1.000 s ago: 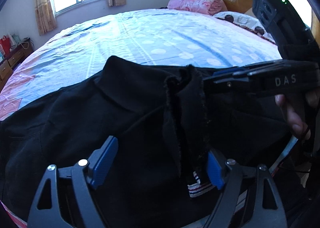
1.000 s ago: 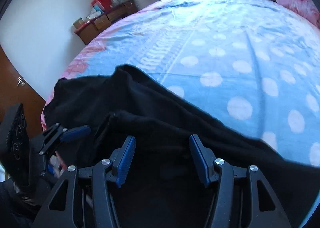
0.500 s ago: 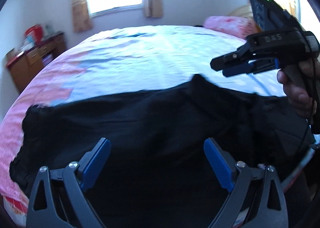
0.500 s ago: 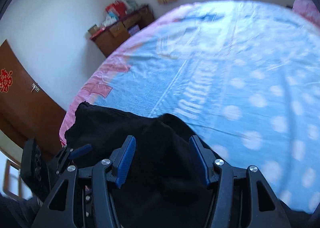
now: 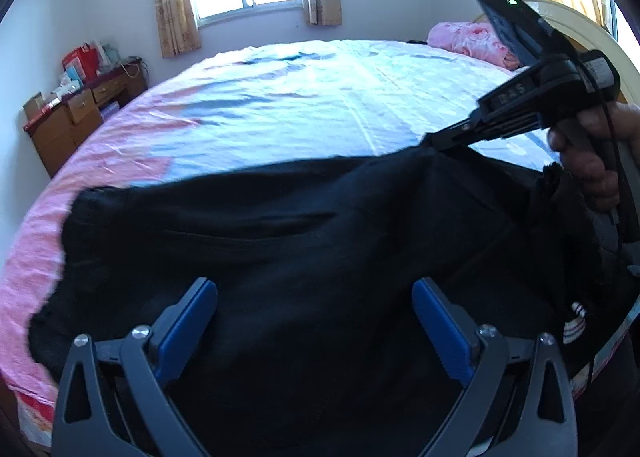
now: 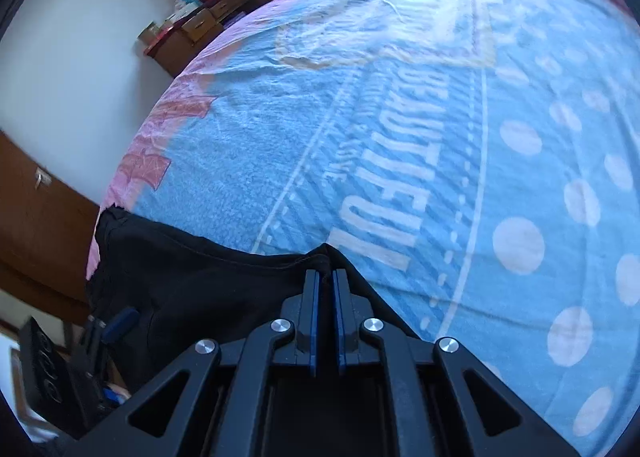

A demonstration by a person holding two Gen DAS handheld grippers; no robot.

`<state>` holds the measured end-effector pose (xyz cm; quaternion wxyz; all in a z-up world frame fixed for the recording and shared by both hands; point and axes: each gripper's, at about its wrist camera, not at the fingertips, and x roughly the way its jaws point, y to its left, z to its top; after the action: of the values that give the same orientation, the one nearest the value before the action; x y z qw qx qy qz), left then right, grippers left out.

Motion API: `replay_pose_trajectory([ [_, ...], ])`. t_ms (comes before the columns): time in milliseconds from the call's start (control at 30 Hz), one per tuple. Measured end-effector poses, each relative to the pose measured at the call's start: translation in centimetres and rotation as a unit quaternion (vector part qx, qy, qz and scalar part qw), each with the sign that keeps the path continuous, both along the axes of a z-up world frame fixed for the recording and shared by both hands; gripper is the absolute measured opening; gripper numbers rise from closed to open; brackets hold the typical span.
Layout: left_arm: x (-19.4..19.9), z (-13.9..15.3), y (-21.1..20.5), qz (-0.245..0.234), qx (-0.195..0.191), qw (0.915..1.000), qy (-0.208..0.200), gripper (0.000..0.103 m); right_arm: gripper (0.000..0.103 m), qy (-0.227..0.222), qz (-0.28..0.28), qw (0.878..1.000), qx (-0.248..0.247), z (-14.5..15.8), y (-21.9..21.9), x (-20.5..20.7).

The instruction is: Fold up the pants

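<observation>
The black pants point(image 5: 280, 241) lie across the near edge of the bed, one end reaching the pink border at left. My left gripper point(image 5: 314, 309) is open just above the cloth, its blue pads point(image 5: 188, 321) wide apart and empty. My right gripper point(image 6: 325, 277) is shut on the far edge of the pants point(image 6: 192, 281) and lifts it into a peak. It also shows in the left wrist view point(image 5: 436, 145), pinching that edge at the right. A striped label point(image 5: 574, 321) shows on the cloth at lower right.
The bed point(image 6: 440, 117) has a blue sheet with white dots and lettering and a pink border. A pink pillow point(image 5: 468, 37) lies at the headboard. A wooden dresser point(image 5: 76, 113) with clutter stands by the wall under the window. A brown door point(image 6: 36, 217) is at left.
My right gripper has closed on the far edge of the pants and pulled it up. The pants are spread wider to the left. My left gripper stays open.
</observation>
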<state>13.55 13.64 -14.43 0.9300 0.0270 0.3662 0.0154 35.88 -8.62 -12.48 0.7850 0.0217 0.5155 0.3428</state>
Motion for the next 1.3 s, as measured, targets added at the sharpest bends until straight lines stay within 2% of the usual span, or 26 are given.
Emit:
replay_pose_trajectory([
  [33,-0.5,0.5,0.7,0.005,0.006,1.0,-0.005,0.101,0.011,-0.006,0.001,1.0,0.006,0.5,-0.2,0.0],
  [67,-1.1,1.1,1.5,0.011,0.015,0.9998,-0.011,0.101,0.02,-0.015,-0.001,1.0,0.012,1.3,-0.6,-0.4],
  [100,-1.6,1.5,2.5,0.02,0.022,0.9995,-0.014,0.101,0.033,-0.027,-0.003,0.999,0.018,2.1,-1.0,-0.7],
  [167,-2.1,2.3,5.6,0.048,0.04,0.9979,-0.018,0.101,0.042,-0.063,-0.008,0.998,0.028,4.4,-2.4,-2.2],
  [267,-2.3,2.7,10.8,0.099,0.048,0.9939,-0.009,0.101,0.042,-0.098,0.0,0.995,0.036,6.8,-4.2,-4.9],
  [333,-2.1,2.4,14.3,0.109,0.021,0.9939,-0.003,0.101,0.042,-0.114,0.006,0.993,0.027,7.4,-5.1,-6.9],
  [433,-1.3,1.1,17.1,0.113,-0.029,0.9929,0.022,0.095,0.042,-0.133,0.02,0.991,0.009,7.0,-6.2,-10.6],
  [500,-0.8,0.1,17.6,0.096,-0.056,0.9935,0.026,0.086,0.043,-0.139,0.03,0.99,-0.005,6.2,-6.3,-12.5],
  [667,0.8,-1.2,17.9,0.075,-0.117,0.9898,0.032,0.083,0.043,-0.154,0.046,0.986,-0.037,3.6,-6.1,-16.0],
  [800,1.9,-2.2,17.4,0.06,-0.14,0.9874,0.043,0.086,0.043,-0.135,0.027,0.989,-0.049,2.0,-6.3,-15.5],
  [867,2.0,-2.1,17.1,0.053,-0.132,0.989,0.042,0.085,0.043,-0.119,0.012,0.992,-0.044,1.3,-6.7,-14.8],
  [933,2.0,-1.9,17.0,0.051,-0.136,0.9884,0.044,0.078,0.043,-0.098,-0.004,0.995,-0.037,0.6,-7.2,-14.0],
  [1000,1.8,-1.4,16.6,0.034,-0.145,0.9877,0.046,0.051,0.043,-0.084,-0.018,0.996,-0.031,0.1,-7.7,-13.5],
  [1100,2.0,-1.1,15.8,0.03,-0.134,0.9893,0.05,0.043,0.043,-0.078,-0.026,0.996,-0.021,-0.3,-8.0,-13.4],
  [1133,2.0,-0.9,15.8,0.035,-0.14,0.9884,0.049,0.041,0.043,-0.077,-0.027,0.996,-0.022,-0.6,-7.9,-13.3],
  [1267,1.0,1.0,15.8,0.044,-0.153,0.9869,0.025,0.022,0.045,-0.083,-0.025,0.996,-0.031,-1.2,-7.4,-13.2],
  [1300,0.6,1.6,15.6,0.042,-0.161,0.9859,0.018,0.021,0.045,-0.085,-0.023,0.996,-0.032,-1.2,-7.4,-13.2],
])
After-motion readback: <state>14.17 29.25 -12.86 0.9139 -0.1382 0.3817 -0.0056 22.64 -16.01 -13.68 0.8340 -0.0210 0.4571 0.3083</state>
